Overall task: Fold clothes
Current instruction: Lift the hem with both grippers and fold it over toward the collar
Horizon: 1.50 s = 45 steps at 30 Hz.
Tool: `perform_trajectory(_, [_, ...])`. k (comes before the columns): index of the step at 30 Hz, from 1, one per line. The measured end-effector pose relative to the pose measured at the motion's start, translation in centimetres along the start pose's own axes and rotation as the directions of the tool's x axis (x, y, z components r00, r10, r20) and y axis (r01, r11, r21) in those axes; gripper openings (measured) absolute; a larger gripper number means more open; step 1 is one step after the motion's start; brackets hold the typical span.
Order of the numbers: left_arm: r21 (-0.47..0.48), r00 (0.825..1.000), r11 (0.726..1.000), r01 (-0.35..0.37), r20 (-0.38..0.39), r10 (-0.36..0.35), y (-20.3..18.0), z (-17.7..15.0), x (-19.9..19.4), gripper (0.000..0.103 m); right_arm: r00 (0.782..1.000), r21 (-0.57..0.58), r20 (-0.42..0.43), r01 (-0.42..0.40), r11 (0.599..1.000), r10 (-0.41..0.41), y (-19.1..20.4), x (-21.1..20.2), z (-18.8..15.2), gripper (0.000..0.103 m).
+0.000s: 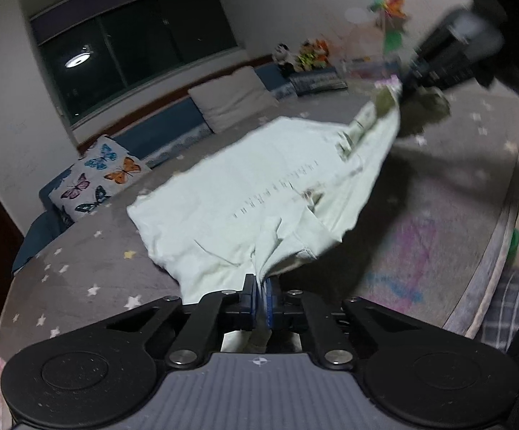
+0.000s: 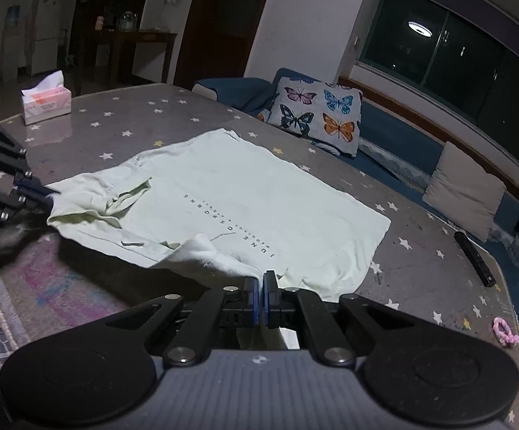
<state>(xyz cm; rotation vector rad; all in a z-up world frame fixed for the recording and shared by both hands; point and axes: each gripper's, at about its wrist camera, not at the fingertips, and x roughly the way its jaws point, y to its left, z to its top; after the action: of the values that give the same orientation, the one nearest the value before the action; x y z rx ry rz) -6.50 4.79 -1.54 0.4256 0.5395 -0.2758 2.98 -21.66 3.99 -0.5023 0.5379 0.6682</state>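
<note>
Left wrist view first: the left gripper (image 1: pixel 262 292) has its blue-padded fingers (image 1: pixel 249 294) pinching a bunched corner of the pale mint T-shirt (image 1: pixel 259 186). The cloth is soft, thin cotton, creased near the clamp and stretched in a slanting sheet toward the upper right, where the right gripper (image 1: pixel 401 87), black and blurred, grips the far edge. A line of small dark print runs across the fabric, too smeared here to read. Beneath lies a grey table cover (image 1: pixel 90 268) dotted with white stars, with pink and blue scribbles on the right. Behind it sit a butterfly cushion (image 1: pixel 98 177), a plain beige cushion (image 1: pixel 232 102) and a dark window (image 1: pixel 133 43) reflecting a ceiling lamp.

Over to the right wrist view: the right gripper (image 2: pixel 262 295) has its blue pads (image 2: pixel 250 297) pressed together on a lifted fold of the shirt's near edge. The T-shirt (image 2: pixel 259 193) lies mostly flat on the starred cover (image 2: pixel 144 114), print reading "JUNE OSBORNE" upside down. At far left the left gripper (image 2: pixel 49 190) nips the other end. A pink-and-white tissue box (image 2: pixel 46 102) stands at the back left; a black remote (image 2: pixel 474 258) lies near the right rim, a pink scrunchie (image 2: pixel 506 329) closer in.
</note>
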Motion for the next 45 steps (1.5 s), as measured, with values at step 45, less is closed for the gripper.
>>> perform_trajectory(45, [-0.145, 0.979, 0.986, 0.077, -0.179, -0.102, 16.7, 8.7, 20.6, 0.010, 0.975, 0.197, -0.189, -0.078, 0.977, 0.116, -11.3, 18.8, 6.6, 0.007])
